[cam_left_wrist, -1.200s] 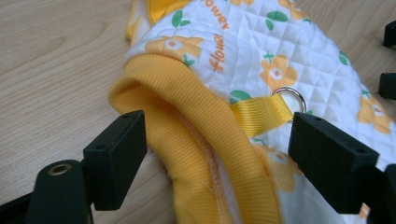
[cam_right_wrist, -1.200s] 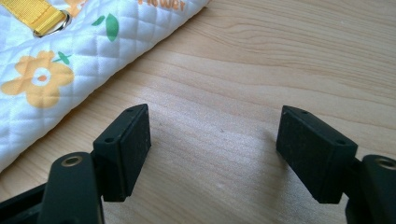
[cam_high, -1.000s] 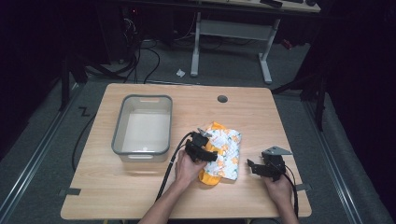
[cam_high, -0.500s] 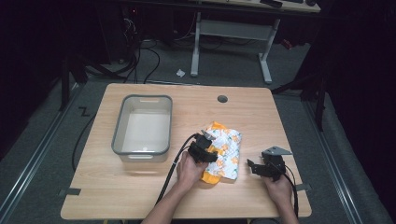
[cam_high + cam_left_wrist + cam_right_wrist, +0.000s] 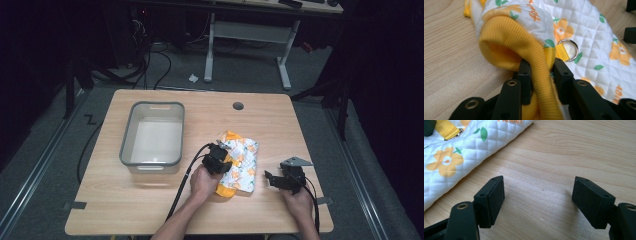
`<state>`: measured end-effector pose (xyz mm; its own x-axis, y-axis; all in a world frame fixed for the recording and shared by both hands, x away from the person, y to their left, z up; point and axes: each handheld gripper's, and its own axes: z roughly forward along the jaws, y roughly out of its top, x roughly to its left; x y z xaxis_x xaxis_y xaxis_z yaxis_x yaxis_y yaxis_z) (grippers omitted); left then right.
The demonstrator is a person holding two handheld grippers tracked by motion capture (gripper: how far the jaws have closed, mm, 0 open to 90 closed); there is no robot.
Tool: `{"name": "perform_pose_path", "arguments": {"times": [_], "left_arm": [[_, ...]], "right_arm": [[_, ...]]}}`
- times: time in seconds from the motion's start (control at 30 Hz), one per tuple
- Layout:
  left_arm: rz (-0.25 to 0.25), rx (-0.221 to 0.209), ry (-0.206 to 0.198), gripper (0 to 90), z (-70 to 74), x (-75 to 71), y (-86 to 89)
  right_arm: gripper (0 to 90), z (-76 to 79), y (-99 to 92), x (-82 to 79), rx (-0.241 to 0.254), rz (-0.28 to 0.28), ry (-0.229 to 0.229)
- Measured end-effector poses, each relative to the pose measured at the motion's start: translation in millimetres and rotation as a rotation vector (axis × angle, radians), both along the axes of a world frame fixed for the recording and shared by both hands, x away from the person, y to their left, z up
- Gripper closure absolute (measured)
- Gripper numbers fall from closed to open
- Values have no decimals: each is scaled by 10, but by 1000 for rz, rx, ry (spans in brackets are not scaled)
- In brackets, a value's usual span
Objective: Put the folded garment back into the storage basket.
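- left gripper view: left gripper pinches the yellow ribbed cuff of a white quilted flower-print garment lying on the wooden table.
- right gripper spread wide, just beside the garment.

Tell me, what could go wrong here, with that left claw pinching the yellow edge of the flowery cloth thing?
The left gripper pinches only the yellow ribbed cuff of the quilted garment, so the fabric may slip out or stretch when lifted. The metal ring sits right beside the jaws and could snag on them. The right gripper is open over bare table, holding nothing, so the rest of the garment might drag across the wood.
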<state>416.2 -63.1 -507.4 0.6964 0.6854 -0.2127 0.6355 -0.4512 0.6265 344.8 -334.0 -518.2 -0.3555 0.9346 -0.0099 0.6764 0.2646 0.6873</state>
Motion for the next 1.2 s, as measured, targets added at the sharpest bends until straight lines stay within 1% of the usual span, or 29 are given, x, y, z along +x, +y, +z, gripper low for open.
{"name": "perform_pose_path", "arguments": {"times": [0.03,0.07,0.1,0.13,0.17,0.27,0.3,0.33,0.37,0.4,0.43,0.47,0.5,0.53,0.67,0.77,0.83,0.9,0.93,0.97,1.0,1.03,1.17,1.2], "left_arm": [[-2,-17,2,740,13,0,16],[-2,-17,2,745,13,0,16],[-5,-36,4,748,45,-1,36],[-5,-36,4,751,45,-1,36],[-3,-62,2,752,85,-11,51],[-6,-74,-1,754,125,-26,69],[-12,-81,-11,755,161,-42,89],[-12,-81,-11,755,161,-42,89],[-15,-96,-15,756,197,-51,116],[-15,-96,-15,756,197,-51,116],[-15,-117,-23,756,242,-60,146],[-15,-117,-23,757,242,-60,146],[-14,-140,-29,757,289,-70,179],[-12,-148,-32,757,312,-78,195],[-8,-172,-42,757,392,-98,266],[-4,-181,-42,757,418,-98,300],[-2,-184,-50,758,466,-95,339],[-2,-197,-55,759,514,-94,366],[-2,-197,-55,759,514,-94,366],[0,-207,-59,759,565,-89,394],[0,-207,-59,759,565,-89,394],[10,-223,-60,759,598,-90,433],[19,-221,-59,759,627,-97,496],[30,-232,-59,759,651,-95,536]], "right_arm": [[265,0,0,0,0,0,0],[265,0,0,0,0,0,0],[265,0,0,0,0,0,0],[265,0,0,0,0,0,0],[265,0,-1,0,-1,1,0],[265,0,-1,0,-1,1,0],[265,0,-1,0,-1,1,0],[265,0,-1,0,-1,1,0],[265,0,-1,0,-1,1,0],[265,0,-1,0,-1,1,0],[265,0,-1,0,-2,1,0],[265,0,-1,0,-2,1,0],[265,0,-1,0,-2,1,0],[265,0,-1,-1,-2,1,0],[264,0,0,0,-1,0,0],[265,1,0,-1,-1,0,1],[265,1,0,-2,0,0,1],[265,1,0,-2,0,0,2],[265,1,0,-2,0,0,2],[264,1,-1,-2,0,1,1],[264,1,-1,-2,0,1,1],[264,0,-2,-1,-1,2,0],[265,1,-2,-3,-1,1,1],[264,1,-2,-3,-1,1,1]]}}
